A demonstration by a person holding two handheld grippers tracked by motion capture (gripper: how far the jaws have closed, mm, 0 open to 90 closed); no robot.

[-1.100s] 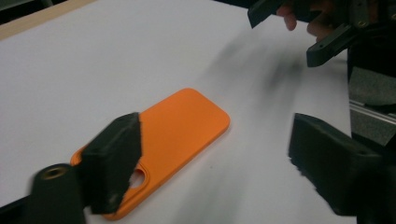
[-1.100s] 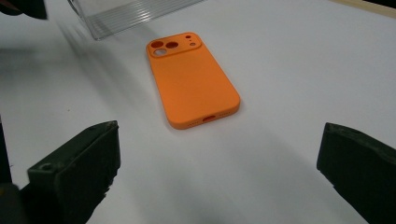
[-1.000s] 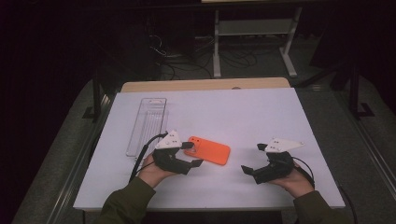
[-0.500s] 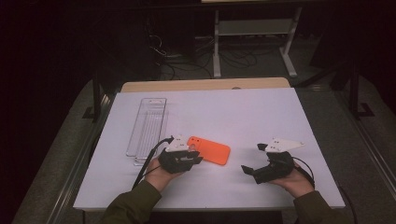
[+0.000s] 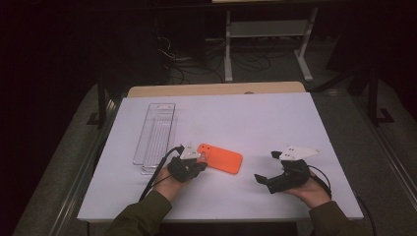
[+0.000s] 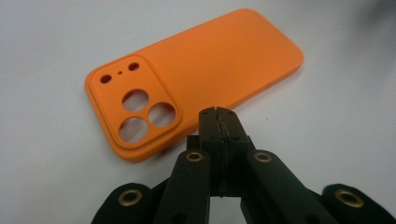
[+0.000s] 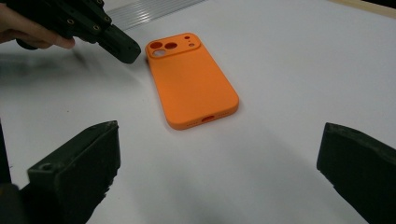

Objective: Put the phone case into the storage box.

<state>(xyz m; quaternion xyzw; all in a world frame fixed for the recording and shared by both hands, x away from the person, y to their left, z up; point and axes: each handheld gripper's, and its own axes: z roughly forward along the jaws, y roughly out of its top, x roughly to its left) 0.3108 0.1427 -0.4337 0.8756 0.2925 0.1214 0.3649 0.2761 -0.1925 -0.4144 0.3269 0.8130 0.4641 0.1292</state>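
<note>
I saw the clear tray point(image 5: 155, 139) on the worktop point(image 5: 275, 123) w/ nothing visible inside. Orange phone case point(image 5: 221, 158) lay flat beside it; left hand-held gripper point(image 6: 218, 122) had just closed, pads together w/ nothing between, tips by the case's camera corner. Right hand-held gripper point(image 7: 219, 172) gaped open, apart from it.

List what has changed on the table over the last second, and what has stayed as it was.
The left tool has dropped toward the table at the camera-cutout end of the orange phone case, and its jaws have just been closing; they now meet with nothing between them, beside the case's edge. Nothing was taken hold of. The case, the clear tray and the open right tool stayed as they were.
</note>
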